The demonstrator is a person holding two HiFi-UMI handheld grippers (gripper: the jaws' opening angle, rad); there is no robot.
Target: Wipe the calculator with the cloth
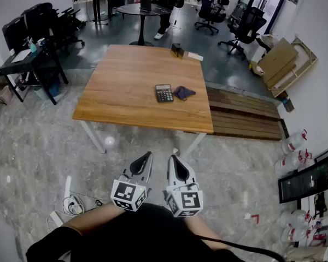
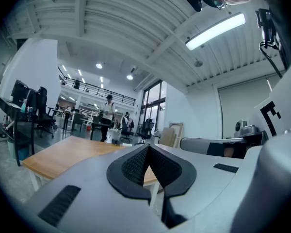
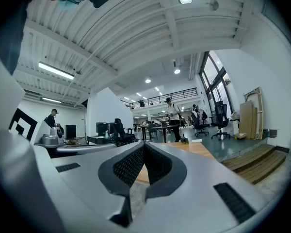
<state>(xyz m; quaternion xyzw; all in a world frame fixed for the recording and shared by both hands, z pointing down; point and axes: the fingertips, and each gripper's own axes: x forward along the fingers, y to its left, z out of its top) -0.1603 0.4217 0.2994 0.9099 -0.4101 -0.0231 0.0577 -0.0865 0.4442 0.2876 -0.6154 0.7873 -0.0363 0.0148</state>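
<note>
Calculator (image 1: 164, 93): lies flat on the near-right part of the tabletop, well ahead of me and untouched
Left hand-held gripper (image 1: 148, 155): jaws pressed together on nothing, held level close to my body; I read this as a carrying pose, since nothing is within reach
Right hand-held gripper (image 1: 173, 159): likewise closed and empty, just beside the left, both aimed toward the tabletop
Floor (image 1: 44, 146): a stretch of grey stone lies between me and the tabletop, so I judge the approach comes first
Tabletop (image 1: 126, 86): wooden and mostly bare, which leaves room to work
Cloth (image 1: 183, 93): dark and crumpled, just right of the calculator; whether they touch I cannot tell; laid there, I'd say, so one hand-held gripper can take it while the other steadies the calculator
Far edge: a small dark box (image 1: 177, 50) and a white slip (image 1: 195, 56), well apart from the task's things
Progress: wiping not begun
</note>
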